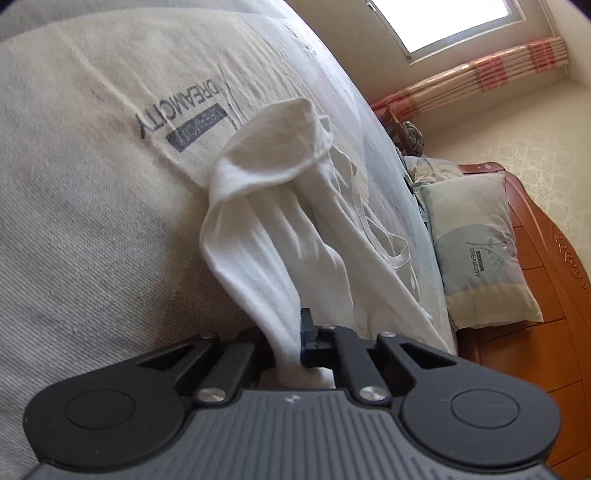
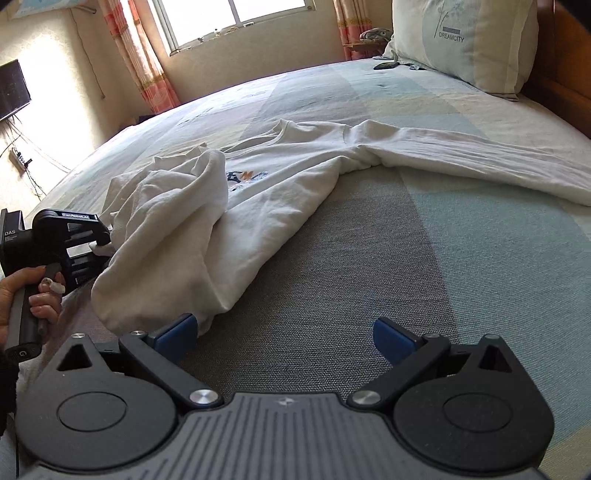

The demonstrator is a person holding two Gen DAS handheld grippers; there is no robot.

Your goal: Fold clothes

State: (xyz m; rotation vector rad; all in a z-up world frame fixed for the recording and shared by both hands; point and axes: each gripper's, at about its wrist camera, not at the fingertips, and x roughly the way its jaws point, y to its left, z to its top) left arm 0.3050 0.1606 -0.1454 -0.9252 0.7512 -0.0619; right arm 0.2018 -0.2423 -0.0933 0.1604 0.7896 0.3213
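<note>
left gripper [image 1: 291, 354]: fingers together, clamped on a bunched fold of the shirt [image 2: 258, 177]; cloth squeezed between the pads and rising out ahead of the tips. In the right wrist view it sits at far left [image 2: 99, 247], white cloth in its tips, a hand [image 2: 26, 295] on its grip.
right gripper [image 2: 284, 336]: fingers wide apart, nothing between them, only bedsheet [image 2: 332, 277] under the gap. Blue pads showing on both tips.
shirt: white, long-sleeved, lying on the bed ahead of the right fingers. Crumpled near edge just beside the right gripper's left fingertip [image 2: 177, 332]; touching or not, cannot tell. Small printed logo [image 2: 245, 177] on the chest, neckline further off. One sleeve [image 2: 461, 158] stretched flat to the right, well beyond the right fingertip. Other side heaped and lifted toward the left gripper.
sleeve cuff [image 1: 266, 147]: in the left wrist view, open cuff end hangs ahead of the clamped tips.
bedsheet: pale colour blocks, grey band under the right fingers, "DREAMCITY" print past the left fingers.
pillow [image 2: 461, 40]: far ahead and right of the right fingers, against the headboard [image 1: 535, 277].
window [image 2: 236, 18]: far ahead, curtains [image 2: 136, 55] on both sides.
</note>
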